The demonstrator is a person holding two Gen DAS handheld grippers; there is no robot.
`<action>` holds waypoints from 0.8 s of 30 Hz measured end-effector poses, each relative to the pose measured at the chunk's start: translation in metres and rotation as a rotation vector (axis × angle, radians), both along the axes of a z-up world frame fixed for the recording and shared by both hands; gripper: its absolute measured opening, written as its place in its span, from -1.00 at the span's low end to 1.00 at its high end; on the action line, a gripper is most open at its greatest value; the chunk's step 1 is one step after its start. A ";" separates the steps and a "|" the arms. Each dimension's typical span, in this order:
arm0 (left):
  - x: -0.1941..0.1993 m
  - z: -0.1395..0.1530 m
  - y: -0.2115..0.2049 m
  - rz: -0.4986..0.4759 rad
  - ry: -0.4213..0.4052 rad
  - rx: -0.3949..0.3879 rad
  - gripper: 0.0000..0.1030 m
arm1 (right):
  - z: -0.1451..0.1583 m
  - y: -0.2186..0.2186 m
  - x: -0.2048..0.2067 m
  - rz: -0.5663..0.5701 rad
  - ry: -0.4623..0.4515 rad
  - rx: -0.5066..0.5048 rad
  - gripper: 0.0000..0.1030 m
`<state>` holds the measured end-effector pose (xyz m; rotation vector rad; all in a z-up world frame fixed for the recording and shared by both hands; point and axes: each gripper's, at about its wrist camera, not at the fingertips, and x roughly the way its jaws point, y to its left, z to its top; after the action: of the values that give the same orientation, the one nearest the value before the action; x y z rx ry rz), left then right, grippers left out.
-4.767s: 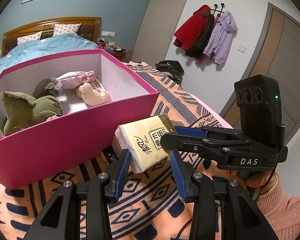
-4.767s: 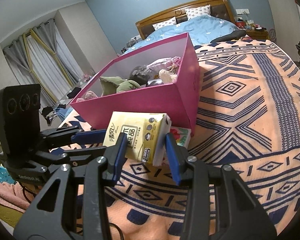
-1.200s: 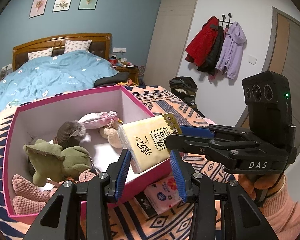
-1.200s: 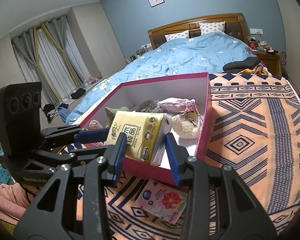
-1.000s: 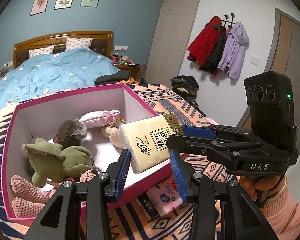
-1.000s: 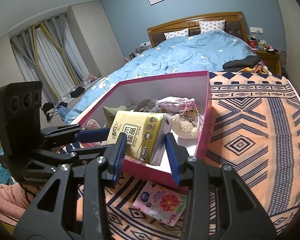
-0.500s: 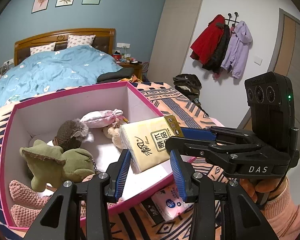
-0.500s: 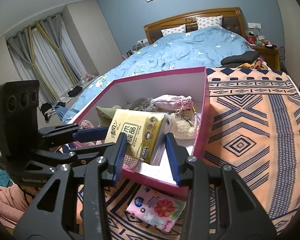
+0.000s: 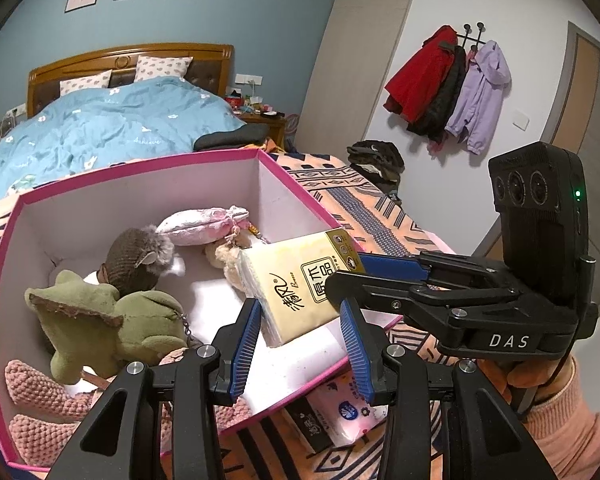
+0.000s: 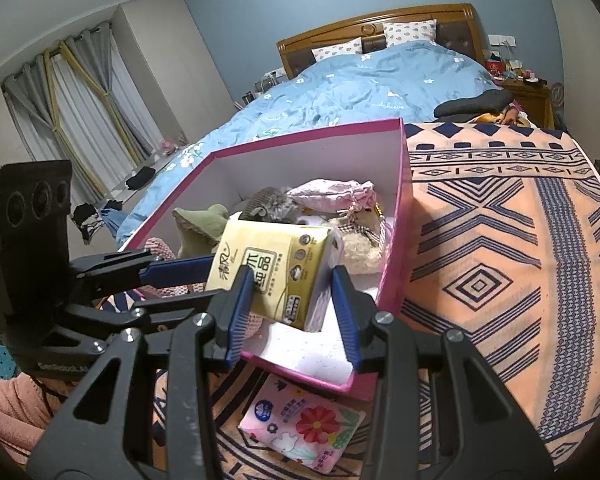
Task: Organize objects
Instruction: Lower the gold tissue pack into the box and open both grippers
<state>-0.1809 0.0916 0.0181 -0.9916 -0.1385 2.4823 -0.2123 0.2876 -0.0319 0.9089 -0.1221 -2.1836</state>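
Here both the left gripper (image 9: 300,342) and the right gripper (image 10: 290,310) are clamping the yellow tissue pack (image 9: 300,286) over the pink box (image 9: 288,176); plush toys (image 9: 112,320) are crowding its floor; a floral packet (image 10: 304,434), perhaps wipes, is lying just outside.

Both grippers meet on the yellow tissue pack (image 9: 300,282) from opposite sides, each angled downward. The left gripper (image 9: 300,344) clamps the pack's near end; the right gripper (image 10: 294,304) pinches its other end, coming in crosswise. A hand (image 9: 512,376) in a pink sleeve grips the right gripper's handle.
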 end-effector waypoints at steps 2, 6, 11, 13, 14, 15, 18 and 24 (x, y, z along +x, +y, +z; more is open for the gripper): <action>-0.001 -0.001 0.000 0.002 -0.005 -0.001 -0.19 | 0.000 -0.001 -0.001 -0.001 -0.001 0.003 -0.17; -0.005 -0.004 -0.003 -0.001 -0.018 0.014 -0.19 | 0.000 -0.002 -0.001 -0.007 -0.001 0.015 -0.17; -0.009 -0.007 -0.007 -0.004 -0.037 0.032 -0.19 | 0.000 -0.005 -0.001 -0.009 0.001 0.039 -0.17; -0.010 -0.008 -0.008 -0.005 -0.042 0.034 -0.19 | 0.000 -0.007 -0.002 -0.010 0.001 0.049 -0.18; -0.011 -0.009 -0.007 -0.005 -0.044 0.035 -0.19 | 0.000 -0.007 -0.002 -0.011 0.000 0.052 -0.18; -0.011 -0.009 -0.008 -0.005 -0.045 0.036 -0.19 | 0.000 -0.008 -0.003 -0.011 -0.001 0.055 -0.18; -0.013 -0.011 -0.008 -0.002 -0.051 0.039 -0.19 | 0.001 -0.010 -0.004 -0.016 -0.001 0.072 -0.20; -0.019 -0.016 -0.012 0.003 -0.072 0.055 -0.19 | 0.000 -0.016 -0.006 -0.033 0.005 0.117 -0.23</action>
<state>-0.1997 0.0799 0.0021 -1.0585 -0.2299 2.4331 -0.2185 0.2720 -0.0322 0.9722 -0.0072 -2.2420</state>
